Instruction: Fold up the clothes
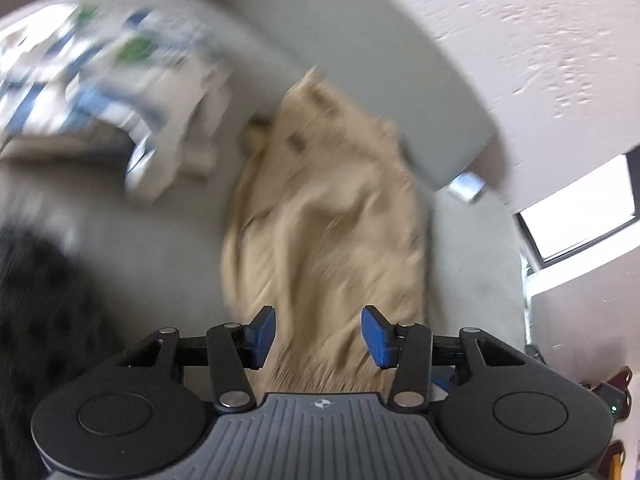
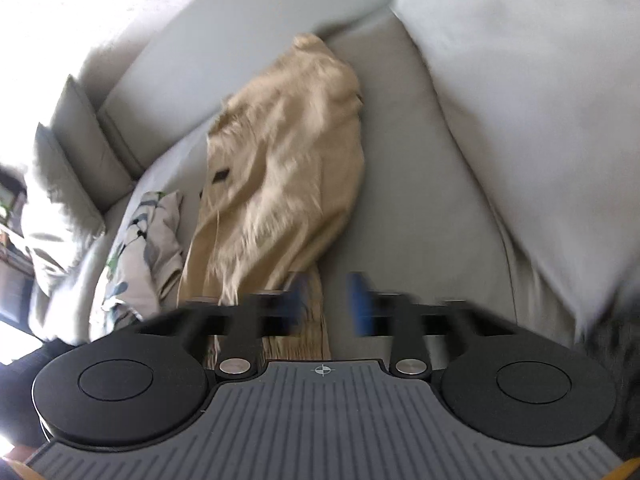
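A crumpled beige garment (image 1: pixel 320 216) lies on the grey sofa seat (image 1: pixel 152 264), its far end against the backrest. My left gripper (image 1: pixel 318 334) is open just above its near end, holding nothing. In the right wrist view the same garment (image 2: pixel 280 168) stretches away up the seat (image 2: pixel 420 184). My right gripper (image 2: pixel 326 304) is open over the garment's ribbed near edge, its blue pads blurred by motion. A patterned white, blue and green garment (image 1: pixel 100 80) lies to the left, and also shows in the right wrist view (image 2: pixel 140 240).
The sofa backrest (image 1: pixel 360 60) curves behind the clothes. A large grey cushion (image 2: pixel 540 100) sits at the right. Another grey cushion (image 2: pixel 76 144) stands at the far left. A dark fabric mass (image 1: pixel 36 320) lies at the near left. A window (image 1: pixel 580 212) is at the right.
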A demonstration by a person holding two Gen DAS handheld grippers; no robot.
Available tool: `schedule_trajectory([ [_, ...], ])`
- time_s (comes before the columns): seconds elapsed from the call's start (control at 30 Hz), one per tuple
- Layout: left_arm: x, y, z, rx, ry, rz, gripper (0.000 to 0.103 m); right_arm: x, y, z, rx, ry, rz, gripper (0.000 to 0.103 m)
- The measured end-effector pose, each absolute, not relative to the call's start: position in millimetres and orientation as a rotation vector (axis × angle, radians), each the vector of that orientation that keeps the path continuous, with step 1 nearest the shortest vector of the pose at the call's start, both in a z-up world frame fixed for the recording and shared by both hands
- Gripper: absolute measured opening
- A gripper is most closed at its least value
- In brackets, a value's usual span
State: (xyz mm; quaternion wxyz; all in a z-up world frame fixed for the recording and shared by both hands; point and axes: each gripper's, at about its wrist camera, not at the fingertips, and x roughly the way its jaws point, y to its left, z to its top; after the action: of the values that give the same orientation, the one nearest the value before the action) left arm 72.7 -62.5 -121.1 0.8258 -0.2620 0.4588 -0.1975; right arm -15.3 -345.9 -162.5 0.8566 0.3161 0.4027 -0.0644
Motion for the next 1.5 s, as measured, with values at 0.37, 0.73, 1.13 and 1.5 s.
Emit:
schedule_trajectory([
  [0.37, 169.7, -101.0, -200.1, -0.393, 1.080, -0.237, 0.009, 102.1, -325.6, -197.1, 0.372, 0.922, -0.156, 0.030],
  [0.73, 151.6, -147.9, -143.1, -0.411, 0.989, -0.684, 0.044, 110.5, -431.3, -166.8, 0.687, 0.804, -0.146, 0.055],
  [1.13, 167.4, -187.8, -205.7, -0.298, 1.117, -0.803, 0.012, 267.9, -521.3, -226.5, 0.886, 0.790, -0.110, 0.056],
  [1.5, 175.1, -196.6, -199.4, -0.206, 1.124, -0.788, 0.009, 363.4, -520.4, -248.8, 0.836, 0.837, 0.095, 0.002],
])
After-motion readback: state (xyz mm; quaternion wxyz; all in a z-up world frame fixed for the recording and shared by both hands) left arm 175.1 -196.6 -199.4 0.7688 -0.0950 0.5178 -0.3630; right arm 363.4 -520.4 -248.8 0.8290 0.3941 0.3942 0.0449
